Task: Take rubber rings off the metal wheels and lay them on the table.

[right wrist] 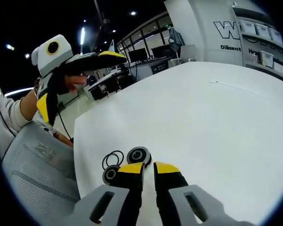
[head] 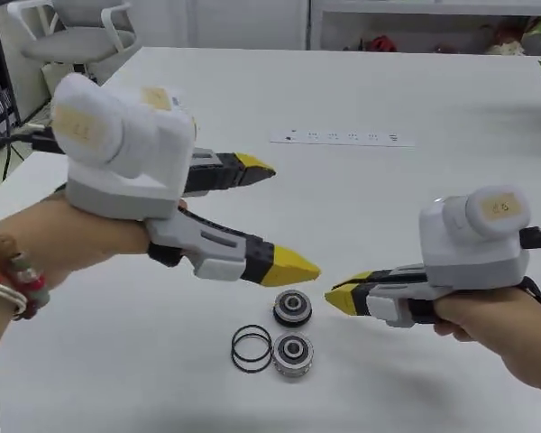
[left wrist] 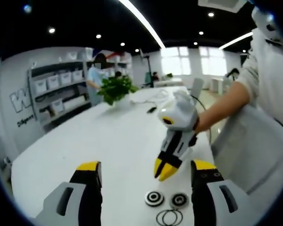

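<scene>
Two rubber rings point(head: 252, 348) lie flat on the surface point(head: 117, 361), touching the nearer metal wheel point(head: 292, 354). The second wheel point(head: 292, 308) sits just behind. Above, the left gripper point(head: 294, 218) has fingers spread wide. The right gripper point(head: 329, 298), near the second wheel, has them pressed together. Open surface runs beyond to a power strip point(head: 343, 137).

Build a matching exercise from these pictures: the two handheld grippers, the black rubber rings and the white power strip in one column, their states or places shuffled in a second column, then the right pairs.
Column one
1. left yellow-tipped two-jaw gripper
2. right yellow-tipped two-jaw gripper
3. two thin black rubber rings
4. long white power strip

Column two
A. lying flat on the far part of the white table
B. jaws closed, holding nothing
C. overlapped on the table, beside the nearer round metal wheel
D. jaws wide apart, empty

Pairs: 1-D, 2-B, 3-C, 4-A
</scene>
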{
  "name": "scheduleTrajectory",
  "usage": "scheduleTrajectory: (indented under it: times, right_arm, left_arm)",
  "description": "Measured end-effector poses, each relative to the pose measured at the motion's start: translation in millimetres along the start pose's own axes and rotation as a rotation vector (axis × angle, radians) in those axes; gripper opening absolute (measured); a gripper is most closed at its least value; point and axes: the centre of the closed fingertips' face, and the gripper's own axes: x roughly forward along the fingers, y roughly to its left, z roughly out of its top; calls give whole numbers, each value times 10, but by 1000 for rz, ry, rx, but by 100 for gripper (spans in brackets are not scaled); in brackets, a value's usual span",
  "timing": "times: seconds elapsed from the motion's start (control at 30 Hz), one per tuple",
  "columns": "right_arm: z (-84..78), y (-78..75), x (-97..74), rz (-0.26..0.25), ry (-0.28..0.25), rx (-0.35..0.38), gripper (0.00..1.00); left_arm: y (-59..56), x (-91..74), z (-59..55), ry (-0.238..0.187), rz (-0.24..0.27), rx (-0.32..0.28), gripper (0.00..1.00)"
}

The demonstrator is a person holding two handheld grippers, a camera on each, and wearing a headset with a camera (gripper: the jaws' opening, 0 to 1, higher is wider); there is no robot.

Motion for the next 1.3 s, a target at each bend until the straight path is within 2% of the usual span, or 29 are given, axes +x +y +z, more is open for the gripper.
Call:
scheduleTrajectory:
  times: [0.07,0.13,0.23,0.43,0.57,0.7,0.83,1.0,1.1,1.17,1.3]
  right_arm:
    - [-13,3,8,2,5,-1,5]
    - [-26,4,14,3,9,-2,5]
    - [-42,3,19,5,15,-1,5]
    - [-38,-11,18,3,12,5,5]
    - [-49,-12,20,5,14,6,5]
    - [-59,-8,29,10,17,7,6]
    - [-92,-13,47,14,25,6,6]
    - [-146,-18,73,19,38,-1,6]
    - [-154,-19,84,23,41,-6,7]
    - [-160,-18,90,25,43,-8,7]
    - [-174,-6,105,31,46,-18,8]
  left_arm:
    - [6,73,-60,-4,-9,-55,72]
    - [18,117,-103,-3,-4,-50,69]
    - [22,146,-187,0,4,-14,67]
    - [58,168,-357,-25,29,-57,58]
    - [37,188,-512,-13,24,-71,52]
    - [34,211,-711,8,26,-128,46]
    - [-18,252,-839,41,14,-123,41]
    - [-14,278,-897,63,23,-108,35]
    - [-5,284,-884,44,29,-139,33]
    - [-14,290,-897,46,26,-139,32]
    - [-71,321,-973,78,15,-121,28]
